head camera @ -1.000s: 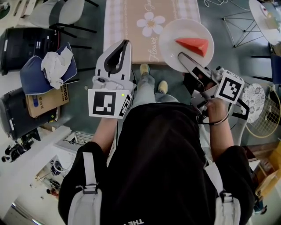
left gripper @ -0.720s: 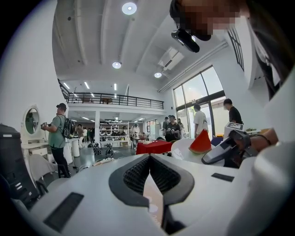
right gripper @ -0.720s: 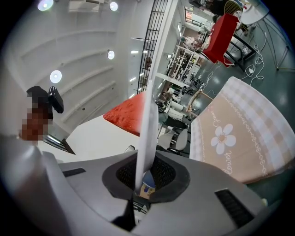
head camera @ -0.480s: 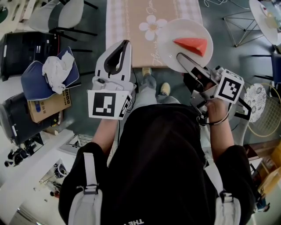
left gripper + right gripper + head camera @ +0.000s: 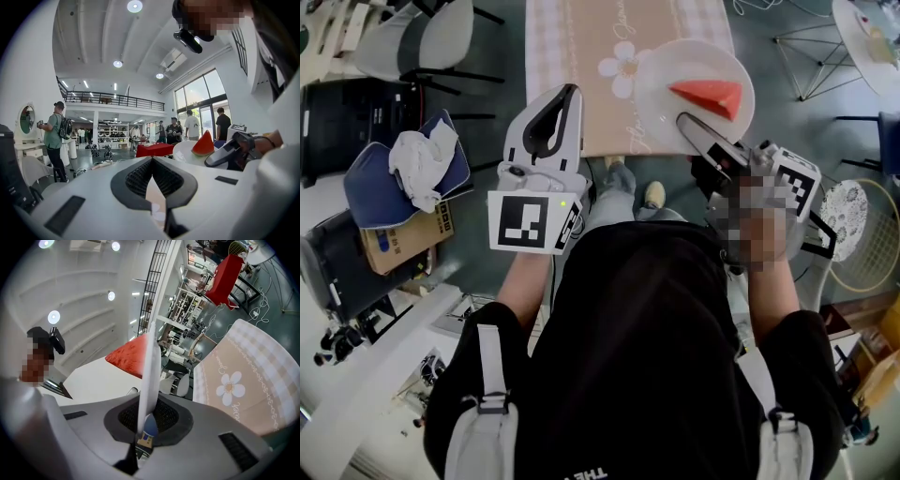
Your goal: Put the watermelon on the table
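Note:
A red watermelon wedge lies on a white plate. My right gripper is shut on the plate's near rim and holds it level above the near end of the table, which has a checked cloth with a flower print. In the right gripper view the plate runs edge-on between the jaws of the right gripper, with the wedge on it and the table to the right. My left gripper hovers at the table's near edge, tips together, holding nothing. From the left gripper I see the wedge at right.
A blue-cushioned chair with a white cloth and a cardboard box stand at the left. A grey chair is at the far left. A racket and a round white table are at the right. People stand far off.
The table has drawn nearer in the head view. Both grippers and the plate with the wedge now reach further over its near end. Neither grip changed.

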`<state>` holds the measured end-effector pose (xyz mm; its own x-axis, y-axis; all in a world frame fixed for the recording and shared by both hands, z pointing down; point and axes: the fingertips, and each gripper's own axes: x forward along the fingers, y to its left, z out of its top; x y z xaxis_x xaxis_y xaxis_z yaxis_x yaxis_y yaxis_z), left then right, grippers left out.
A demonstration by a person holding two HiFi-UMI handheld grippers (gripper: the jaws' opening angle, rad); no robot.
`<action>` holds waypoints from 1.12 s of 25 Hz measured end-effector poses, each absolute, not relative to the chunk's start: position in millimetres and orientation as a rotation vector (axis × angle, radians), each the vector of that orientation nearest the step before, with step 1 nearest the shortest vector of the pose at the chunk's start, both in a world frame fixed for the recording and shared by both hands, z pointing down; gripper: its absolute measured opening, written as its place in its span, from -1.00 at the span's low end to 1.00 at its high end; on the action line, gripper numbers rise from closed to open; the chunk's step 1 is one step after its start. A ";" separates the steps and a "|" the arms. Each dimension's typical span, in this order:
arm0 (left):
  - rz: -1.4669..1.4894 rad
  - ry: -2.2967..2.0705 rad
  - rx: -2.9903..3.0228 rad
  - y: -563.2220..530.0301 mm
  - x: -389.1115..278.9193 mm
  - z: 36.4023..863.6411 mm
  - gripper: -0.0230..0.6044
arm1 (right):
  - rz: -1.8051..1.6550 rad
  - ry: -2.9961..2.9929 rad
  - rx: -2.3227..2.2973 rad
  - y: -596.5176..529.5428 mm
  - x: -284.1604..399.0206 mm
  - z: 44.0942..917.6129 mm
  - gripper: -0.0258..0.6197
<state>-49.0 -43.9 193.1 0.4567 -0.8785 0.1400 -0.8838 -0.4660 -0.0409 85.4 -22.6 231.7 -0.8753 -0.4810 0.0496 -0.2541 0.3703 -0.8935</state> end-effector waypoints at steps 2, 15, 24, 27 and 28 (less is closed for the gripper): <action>0.219 -1.595 2.653 -53.4 -51.2 193.4 -0.89 | -1.511 2.407 -0.665 -31.4 83.1 231.7 -0.84; 0.198 -1.528 2.681 -107.2 -65.9 198.2 -0.88 | -1.504 2.388 -0.717 -80.6 64.1 232.7 -0.84; 0.196 -1.478 2.695 -136.4 -82.8 203.6 -0.89 | -1.496 2.381 -0.760 -109.7 47.6 233.2 -0.84; 0.193 -1.450 2.708 -144.3 -85.5 206.6 -0.89 | -1.490 2.364 -0.787 -118.0 45.1 234.8 -0.84; 0.189 -1.442 2.711 -146.3 -86.5 206.9 -0.89 | -1.489 2.357 -0.792 -120.0 43.9 235.0 -0.84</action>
<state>-86.5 -146.3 206.9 0.5535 -0.8212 0.1387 -0.8292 -0.5589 0.0002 43.9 -120.0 235.0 -0.8232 -0.5619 0.0809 -0.3142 0.3323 -0.8893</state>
